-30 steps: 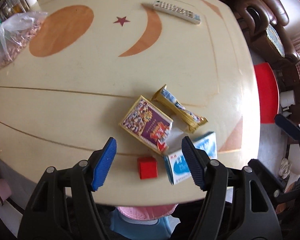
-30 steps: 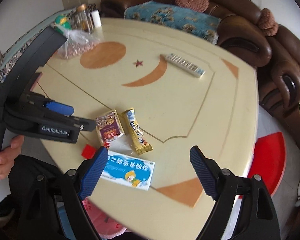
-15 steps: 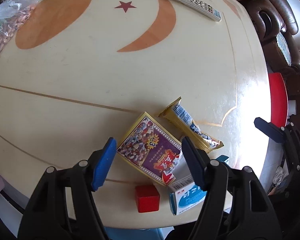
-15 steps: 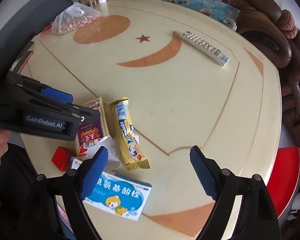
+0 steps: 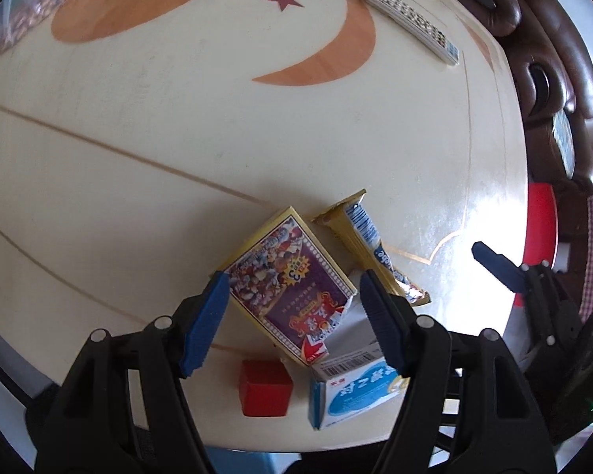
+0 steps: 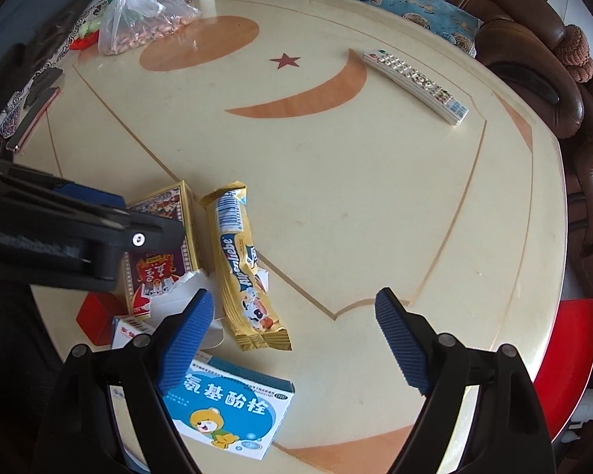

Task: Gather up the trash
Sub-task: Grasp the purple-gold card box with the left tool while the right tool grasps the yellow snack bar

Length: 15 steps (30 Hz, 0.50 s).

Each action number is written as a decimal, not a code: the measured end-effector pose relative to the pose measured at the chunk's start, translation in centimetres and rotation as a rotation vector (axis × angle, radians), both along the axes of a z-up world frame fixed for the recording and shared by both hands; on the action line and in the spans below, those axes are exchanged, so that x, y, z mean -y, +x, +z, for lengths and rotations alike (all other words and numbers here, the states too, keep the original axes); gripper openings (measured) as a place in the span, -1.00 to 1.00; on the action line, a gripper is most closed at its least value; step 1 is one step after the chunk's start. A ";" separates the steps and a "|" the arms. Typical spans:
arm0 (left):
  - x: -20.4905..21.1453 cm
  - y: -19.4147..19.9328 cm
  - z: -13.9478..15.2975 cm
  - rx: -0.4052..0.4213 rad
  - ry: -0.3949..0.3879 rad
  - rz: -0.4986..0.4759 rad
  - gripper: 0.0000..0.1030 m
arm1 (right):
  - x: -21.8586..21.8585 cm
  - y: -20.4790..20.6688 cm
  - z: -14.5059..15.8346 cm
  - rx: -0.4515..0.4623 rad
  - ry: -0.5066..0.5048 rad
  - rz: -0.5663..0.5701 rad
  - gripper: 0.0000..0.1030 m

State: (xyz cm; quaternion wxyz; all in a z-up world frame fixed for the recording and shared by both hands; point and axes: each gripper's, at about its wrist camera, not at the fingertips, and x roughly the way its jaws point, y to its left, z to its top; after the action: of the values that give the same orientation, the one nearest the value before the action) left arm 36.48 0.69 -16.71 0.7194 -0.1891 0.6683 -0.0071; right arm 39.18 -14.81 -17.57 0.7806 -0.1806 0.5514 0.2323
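A torn purple and gold card box [image 5: 292, 280] lies near the round table's front edge, with a gold candy wrapper [image 5: 371, 249] to its right. A blue and white medicine box [image 5: 359, 391] and a red cube [image 5: 265, 389] lie closer to the edge. My left gripper [image 5: 294, 316] is open, its jaws on either side of the card box, just above it. My right gripper [image 6: 294, 335] is open above the wrapper [image 6: 245, 264] and the medicine box [image 6: 229, 407]. The card box [image 6: 162, 252] is partly hidden there by the left gripper.
A white remote [image 6: 415, 85] lies at the far right of the cream table [image 6: 355, 197]. A plastic bag of nuts [image 6: 142, 19] and jars stand at the far left. A phone [image 6: 35, 118] lies at the left edge. A brown sofa [image 6: 533, 51] curves behind; a red stool [image 6: 569, 359] stands right.
Both grippers have moved forward and down toward the trash pile. The left gripper's jaws now straddle the card box. Both stay open.
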 end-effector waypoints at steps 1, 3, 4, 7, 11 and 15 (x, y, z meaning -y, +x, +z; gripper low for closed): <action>-0.1 0.0 0.0 -0.001 -0.008 0.011 0.40 | 0.0 0.1 -0.2 -0.001 0.001 0.000 0.59; 0.1 -0.2 0.0 0.004 0.007 0.019 0.43 | -0.1 0.3 -0.4 0.000 0.003 -0.001 0.59; 0.3 -0.2 0.0 0.006 0.015 0.020 0.48 | -0.1 0.3 -0.5 0.001 0.000 0.000 0.59; 0.0 -1.0 -0.4 -0.039 -0.011 0.086 0.49 | -0.1 0.4 -0.9 -0.001 0.000 0.007 0.59; 0.1 -1.4 -2.3 -0.102 -0.058 0.113 0.49 | -0.1 0.5 -1.2 0.002 0.004 0.015 0.59; -0.5 -1.2 -2.1 -0.060 -0.050 0.169 0.55 | 0.0 0.7 -1.4 0.001 0.020 0.016 0.59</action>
State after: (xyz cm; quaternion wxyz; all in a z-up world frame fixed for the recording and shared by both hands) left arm 35.29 1.16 -18.81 0.6922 -0.2629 0.6708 0.0423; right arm 39.84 -14.76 -19.01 0.7808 -0.1773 0.5473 0.2437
